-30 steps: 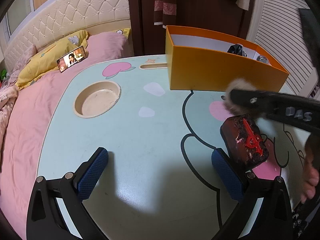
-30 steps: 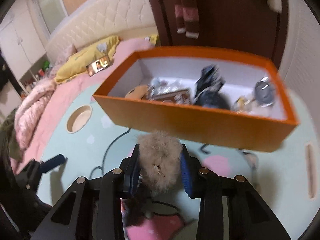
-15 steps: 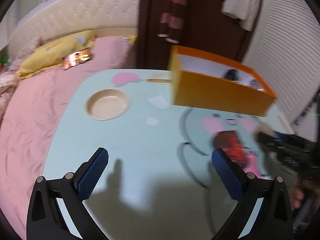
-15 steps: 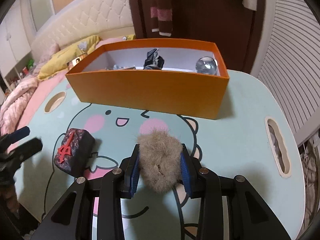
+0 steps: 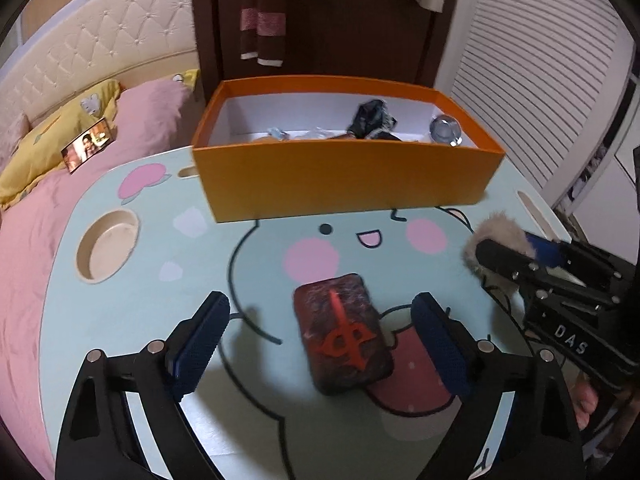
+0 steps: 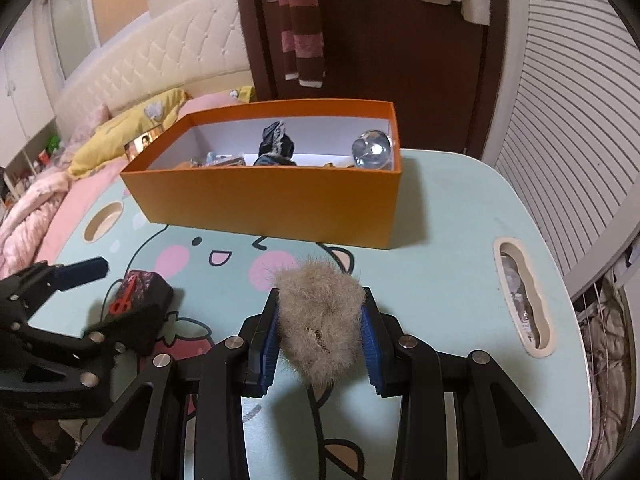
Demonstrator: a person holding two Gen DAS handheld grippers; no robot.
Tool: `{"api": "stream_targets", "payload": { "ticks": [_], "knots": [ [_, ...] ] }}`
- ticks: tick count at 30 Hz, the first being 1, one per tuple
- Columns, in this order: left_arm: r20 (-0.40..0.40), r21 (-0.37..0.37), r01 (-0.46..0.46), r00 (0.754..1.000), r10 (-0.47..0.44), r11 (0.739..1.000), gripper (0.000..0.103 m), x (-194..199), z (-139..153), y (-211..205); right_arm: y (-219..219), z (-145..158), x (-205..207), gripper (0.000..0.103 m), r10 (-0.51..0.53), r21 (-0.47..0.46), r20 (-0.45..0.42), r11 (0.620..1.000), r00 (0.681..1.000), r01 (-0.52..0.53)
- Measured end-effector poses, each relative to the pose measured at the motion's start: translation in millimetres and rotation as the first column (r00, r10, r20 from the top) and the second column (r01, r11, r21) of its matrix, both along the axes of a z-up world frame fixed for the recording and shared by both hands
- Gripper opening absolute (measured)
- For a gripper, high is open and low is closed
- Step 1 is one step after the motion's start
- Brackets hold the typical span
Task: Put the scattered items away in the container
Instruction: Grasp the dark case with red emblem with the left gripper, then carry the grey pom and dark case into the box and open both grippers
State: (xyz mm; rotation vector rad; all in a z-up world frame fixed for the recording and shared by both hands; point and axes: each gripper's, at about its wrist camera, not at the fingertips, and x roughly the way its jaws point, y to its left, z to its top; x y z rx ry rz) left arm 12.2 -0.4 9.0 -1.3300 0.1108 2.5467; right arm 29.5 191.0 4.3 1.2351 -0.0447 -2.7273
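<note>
Dark block: a dark block with a red symbol [image 5: 343,332] lies flat on the table [image 5: 132,312], between the left tongs' blue pads [image 5: 202,334], nearer the right-hand one; neither pad touches it.
Left tongs [image 5: 320,340]: wide apart and closing.
Fur puff: a tan fur puff [image 6: 320,316] is squeezed between the right tongs' pads, above the table.
Right tongs [image 6: 320,340]: clamped on the puff, just right of the left tongs.
Orange box [image 5: 344,184]: beyond both tongs, open-topped, holding a dark crumpled cloth [image 5: 370,118], a clear ball [image 5: 445,130] and small bits.
Cup recess [image 5: 107,250]: ahead-left of the left tongs.
Bed [image 5: 24,240]: pink, further left, a lit phone [image 5: 86,150] on it.
</note>
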Motion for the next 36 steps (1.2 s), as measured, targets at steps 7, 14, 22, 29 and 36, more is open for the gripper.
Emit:
{"api": "stream_targets", "payload": {
  "ticks": [7,14,22,29,36],
  "knots": [
    [-0.017,-0.062,0.023,1.000,-0.024,0.998,0.041,5,-9,11,4,2,0,0.034,0.004,-0.011,-0.003,1.000,1.000,-0.004],
    [-0.020,-0.012,0.006,1.000,-0.007,1.000,0.041,10,-1,-1,-2,4,3,0.034,0.017,-0.010,-0.003,1.000,1.000,-0.017],
    [-0.039,0.078,0.002,0.999,0.001,0.997,0.041,10,26,-21,-13,15,4,0.034,0.044,-0.003,-0.019,0.999,0.999,-0.044],
    [-0.100,0.048,0.014,0.995,-0.009,0.999,0.041,-2,49,-23,-21,28,-3,0.034,0.071,-0.005,-0.043,0.997,0.997,-0.071],
    [-0.118,0.040,0.025,0.993,-0.020,0.999,0.041,-21,57,-17,-25,43,-16,0.034,0.098,-0.023,-0.081,0.995,0.992,-0.100]
  ]
}}
